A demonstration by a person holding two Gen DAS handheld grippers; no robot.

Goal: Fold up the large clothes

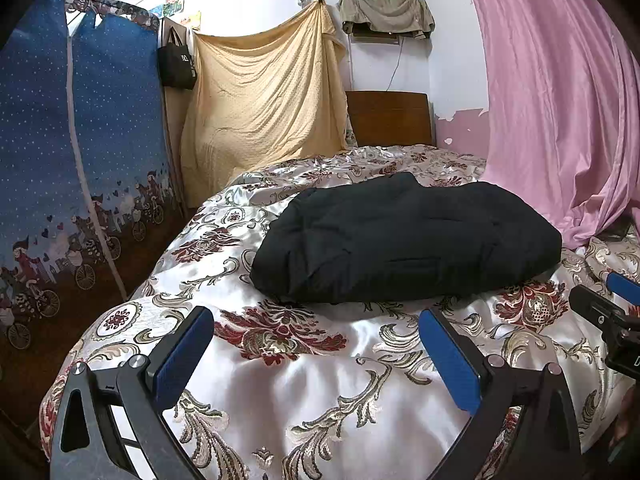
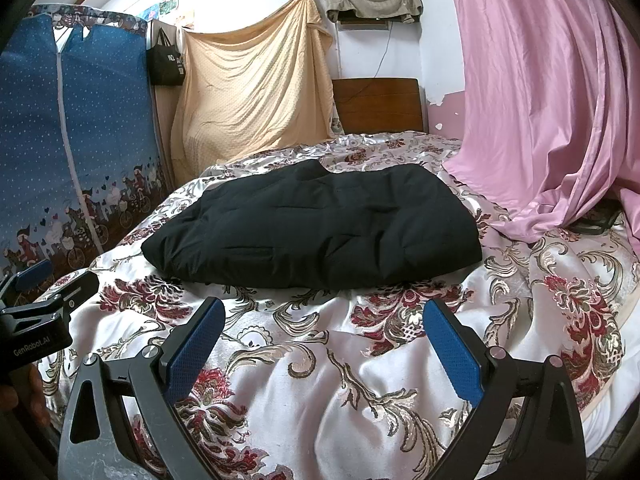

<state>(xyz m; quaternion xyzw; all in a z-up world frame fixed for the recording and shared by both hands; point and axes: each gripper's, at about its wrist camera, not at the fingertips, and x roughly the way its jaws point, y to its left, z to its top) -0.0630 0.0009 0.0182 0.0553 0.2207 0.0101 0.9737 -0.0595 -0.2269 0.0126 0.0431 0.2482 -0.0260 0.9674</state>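
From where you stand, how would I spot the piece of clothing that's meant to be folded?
Find the bed with the shiny floral bedspread. In its middle lies a puffy black padded garment, bundled into a thick slab just left of the pink curtain. It is the only plain black thing on the patterned cover; both grippers are open, short of it.

Folded black garment (image 2: 316, 228) on floral bedspread (image 2: 304, 360), beyond wide-spread, empty right hand-held gripper (image 2: 320, 320).

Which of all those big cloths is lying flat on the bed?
The black padded garment, folded into a bundle on the flowery bedspread. The yellow cloth hangs on the wall, and the pink curtain hangs too, only trailing onto the bed.
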